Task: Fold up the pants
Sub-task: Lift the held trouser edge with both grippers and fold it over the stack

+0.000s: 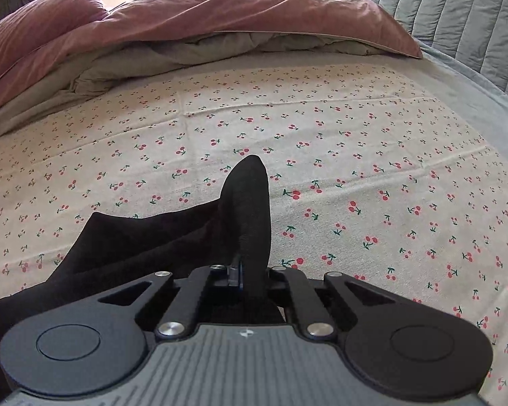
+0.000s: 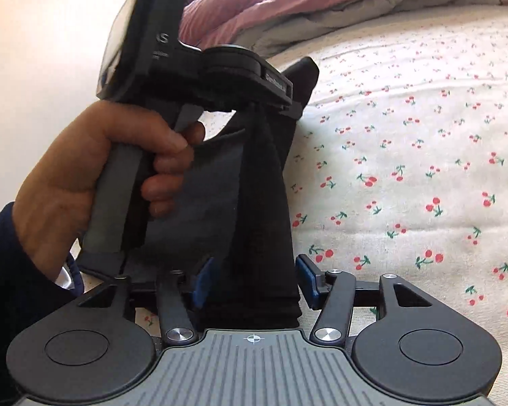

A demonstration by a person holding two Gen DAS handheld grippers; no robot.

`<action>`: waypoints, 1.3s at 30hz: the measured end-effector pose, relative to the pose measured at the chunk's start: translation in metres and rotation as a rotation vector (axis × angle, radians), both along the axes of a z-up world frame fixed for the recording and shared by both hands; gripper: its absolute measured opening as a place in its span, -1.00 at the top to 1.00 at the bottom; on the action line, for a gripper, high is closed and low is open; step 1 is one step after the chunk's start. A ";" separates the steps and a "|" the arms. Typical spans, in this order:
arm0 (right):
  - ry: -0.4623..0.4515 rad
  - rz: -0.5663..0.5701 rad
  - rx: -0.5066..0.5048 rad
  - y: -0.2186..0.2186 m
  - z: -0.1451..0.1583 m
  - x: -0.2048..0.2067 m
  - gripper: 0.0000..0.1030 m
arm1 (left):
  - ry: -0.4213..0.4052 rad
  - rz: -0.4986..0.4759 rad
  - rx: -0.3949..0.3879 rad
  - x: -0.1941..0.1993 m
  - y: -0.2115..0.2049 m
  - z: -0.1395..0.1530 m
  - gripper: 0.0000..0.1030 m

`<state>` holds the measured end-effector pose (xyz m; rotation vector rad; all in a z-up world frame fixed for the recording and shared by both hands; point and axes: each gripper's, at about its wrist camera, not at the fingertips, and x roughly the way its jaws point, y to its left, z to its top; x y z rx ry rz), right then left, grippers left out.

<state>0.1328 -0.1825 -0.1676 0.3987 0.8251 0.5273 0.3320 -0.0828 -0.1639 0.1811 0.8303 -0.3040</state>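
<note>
The black pants (image 1: 152,247) hang over the cherry-print sheet (image 1: 321,142). My left gripper (image 1: 247,270) is shut on a fold of the pants, which sticks up past the fingers and drapes down to the left. In the right wrist view, the left gripper (image 2: 288,101) is held by a hand, with the pants (image 2: 264,196) hanging from it. My right gripper (image 2: 254,280) is open, its blue pads (image 2: 203,280) on either side of the hanging cloth, not pressing on it.
A pink duvet (image 1: 220,13) with a grey underside is bunched along the far side of the bed. A grey quilted cover (image 1: 457,10) lies at the far right. A pink pillow (image 2: 227,3) sits behind the left gripper.
</note>
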 end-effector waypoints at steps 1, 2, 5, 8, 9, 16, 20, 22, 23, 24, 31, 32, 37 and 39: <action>0.021 0.000 0.015 0.000 -0.005 0.003 -0.04 | 0.001 0.003 -0.008 0.000 0.001 0.000 1.00; 0.033 0.001 0.030 0.000 -0.010 0.005 -0.04 | 0.003 0.006 -0.014 0.001 0.002 -0.001 1.00; 0.071 -0.019 0.058 0.003 -0.015 0.011 0.55 | 0.010 0.025 -0.040 0.003 0.008 0.000 1.00; 0.134 -0.064 0.149 -0.007 -0.013 0.015 0.67 | 0.004 0.038 -0.051 0.004 0.012 0.000 1.00; 0.130 -0.075 0.150 -0.008 -0.011 0.014 0.71 | -0.003 0.040 -0.046 0.003 0.012 -0.001 1.00; 0.045 -0.127 0.070 -0.009 0.006 0.001 0.78 | -0.041 0.036 -0.029 -0.003 0.001 -0.002 1.00; 0.012 -0.117 0.048 -0.012 0.012 -0.006 0.80 | -0.044 0.080 -0.058 -0.003 -0.010 0.000 1.00; 0.010 -0.121 0.052 -0.019 0.014 -0.008 0.81 | -0.070 0.094 -0.041 -0.008 -0.019 0.002 1.00; 0.014 -0.121 0.068 -0.024 0.015 -0.007 0.81 | -0.083 0.093 -0.024 -0.010 -0.026 0.004 1.00; 0.020 -0.121 0.088 -0.030 0.017 -0.007 0.82 | -0.087 0.092 -0.021 -0.010 -0.031 0.006 1.00; 0.009 -0.213 0.137 -0.089 0.034 -0.010 0.82 | -0.040 0.160 -0.150 0.002 -0.067 0.026 1.00; 0.001 -0.226 0.133 -0.098 0.039 -0.012 0.82 | -0.036 0.162 -0.159 0.002 -0.079 0.028 1.00; 0.014 -0.326 0.082 -0.156 0.053 -0.011 0.82 | 0.031 0.163 -0.235 0.007 -0.131 0.036 1.00; 0.031 -0.373 0.065 -0.179 0.054 -0.013 0.82 | 0.029 0.147 -0.247 0.001 -0.153 0.038 1.00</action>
